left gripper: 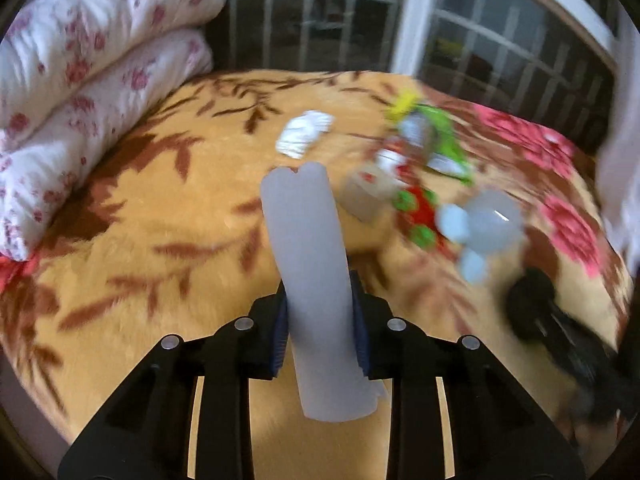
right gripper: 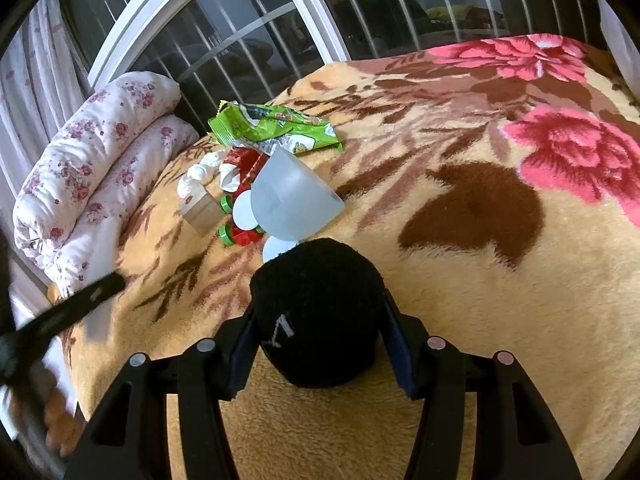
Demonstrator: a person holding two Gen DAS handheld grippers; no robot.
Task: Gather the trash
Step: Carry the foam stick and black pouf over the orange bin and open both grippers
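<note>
Translucent white plastic, shaped as a flattened tube (left gripper: 318, 292), is clamped upright between the blue-padded jaws of the left gripper (left gripper: 320, 336), which are pressed against both of its sides. No earlier frame is given, so only the clenched grasp is told. Beneath it a plush orange blanket with brown leaves and pink flowers (left gripper: 152, 208) is spread over a bed.

A black fuzzy ball with a small white mark (right gripper: 318, 316) is gripped by the right gripper (right gripper: 320, 344), its two blue pads closed on the ball's left and right sides above the blanket.

Further along the bed a small heap of trash is seen. A crumpled green snack wrapper (right gripper: 276, 126) lies farthest away, near the window. A crumpled white tissue (right gripper: 200, 174) lies to its left, touching a small silvery box (right gripper: 202, 212). A translucent plastic cup lying on its side (right gripper: 294, 198) is placed nearest the black ball, with round white lids (right gripper: 245, 212) and red and green packaging (right gripper: 240, 236) just beside it.

A folded white quilt with small pink flowers (right gripper: 92, 168) is stacked at the left edge of the bed. A barred window with a white frame (right gripper: 248, 52) is seen behind, dark outside. The left view is blurred on its right side.
</note>
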